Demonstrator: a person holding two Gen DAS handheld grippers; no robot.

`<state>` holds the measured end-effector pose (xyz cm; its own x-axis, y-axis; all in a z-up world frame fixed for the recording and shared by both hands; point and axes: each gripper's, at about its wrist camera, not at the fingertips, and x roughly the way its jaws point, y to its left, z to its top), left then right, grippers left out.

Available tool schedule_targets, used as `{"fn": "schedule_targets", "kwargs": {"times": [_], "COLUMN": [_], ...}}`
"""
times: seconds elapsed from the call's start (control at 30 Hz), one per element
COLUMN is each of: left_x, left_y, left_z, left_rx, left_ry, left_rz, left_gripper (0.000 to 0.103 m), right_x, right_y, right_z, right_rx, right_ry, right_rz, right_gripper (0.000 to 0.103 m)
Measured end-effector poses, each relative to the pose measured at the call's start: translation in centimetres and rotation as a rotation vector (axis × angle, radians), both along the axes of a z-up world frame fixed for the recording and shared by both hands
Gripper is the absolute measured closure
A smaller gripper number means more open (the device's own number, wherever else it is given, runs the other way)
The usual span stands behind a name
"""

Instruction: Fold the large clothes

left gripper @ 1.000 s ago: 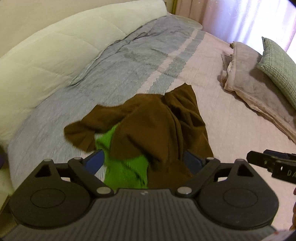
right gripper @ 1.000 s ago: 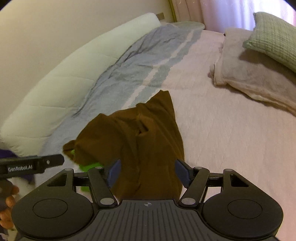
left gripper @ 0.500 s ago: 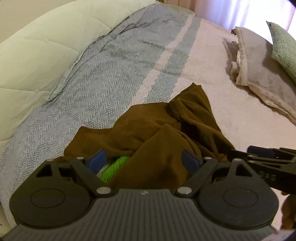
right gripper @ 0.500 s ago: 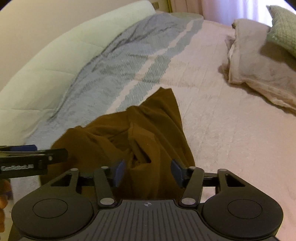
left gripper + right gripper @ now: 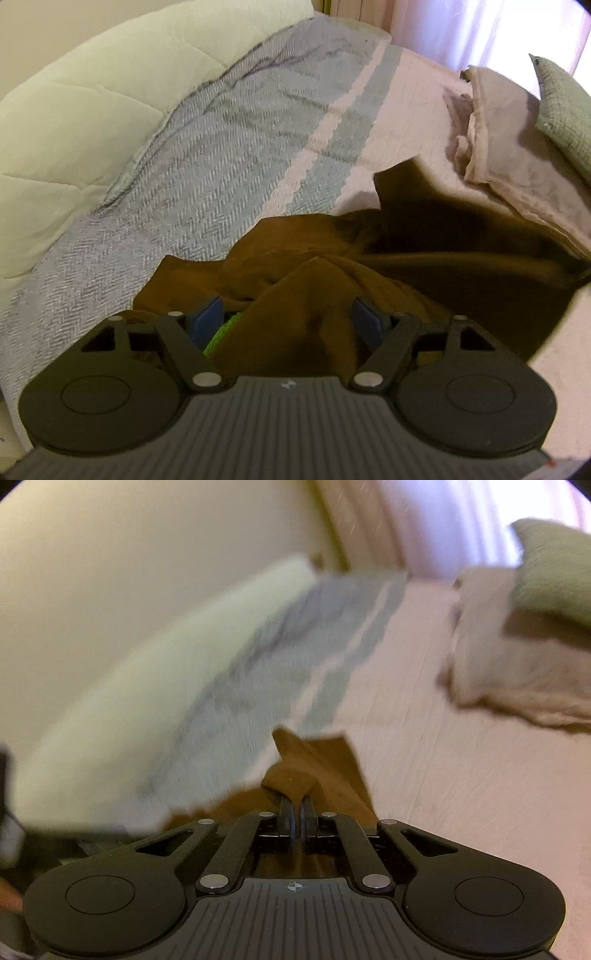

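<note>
Your right gripper has its jaws pressed together on a bunched fold of the brown garment, and the cloth peaks up just ahead of the tips, so you've got a firm pinch there. That view is blurred, so which edge or corner you've caught, I can't tell. The garment itself lies crumpled on the bed, near its front edge, partly over the grey herringbone blanket and partly over the pink cover.

Your left gripper is angled down into the heap with its jaws wide but closing, a ridge of brown cloth rising between the blue pads without being pinched yet. A sliver of green fabric shows by the left pad, probably a lining or a second piece. Two holds well apart look like the aim, so you can lift and spread it flat before any folding begins.
</note>
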<state>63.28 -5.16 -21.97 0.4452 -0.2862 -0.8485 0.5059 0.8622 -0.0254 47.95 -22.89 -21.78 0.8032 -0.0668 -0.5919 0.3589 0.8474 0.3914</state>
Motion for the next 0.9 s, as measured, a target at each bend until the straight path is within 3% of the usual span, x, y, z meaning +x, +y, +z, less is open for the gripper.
{"fn": "schedule_targets", "kwargs": {"times": [0.2, 0.43, 0.63, 0.9], "left_x": [-5.1, -14.8, -25.4, -39.8], "left_y": [-1.2, -4.2, -8.0, -12.5], "left_z": [4.5, 10.5, 13.6, 14.8], "left_rx": [-0.054, -0.149, -0.204, -0.276], "left_ry": [-0.046, -0.11, -0.114, -0.067], "left_rz": [-0.039, -0.162, -0.31, -0.506], "left_gripper": [0.03, 0.029, 0.029, 0.022], "right_x": [-9.2, -23.4, -36.2, -52.6], "right_y": [-2.0, -2.0, -0.9, -0.9], "right_z": [9.8, 19.1, 24.4, 29.2], "right_rx": [-0.011, -0.08, -0.158, -0.257], "right_ry": [-0.269, -0.501, -0.56, -0.607], "right_rz": [-0.098, -0.188, -0.282, -0.458], "right_gripper": [0.103, 0.103, 0.103, 0.103]}}
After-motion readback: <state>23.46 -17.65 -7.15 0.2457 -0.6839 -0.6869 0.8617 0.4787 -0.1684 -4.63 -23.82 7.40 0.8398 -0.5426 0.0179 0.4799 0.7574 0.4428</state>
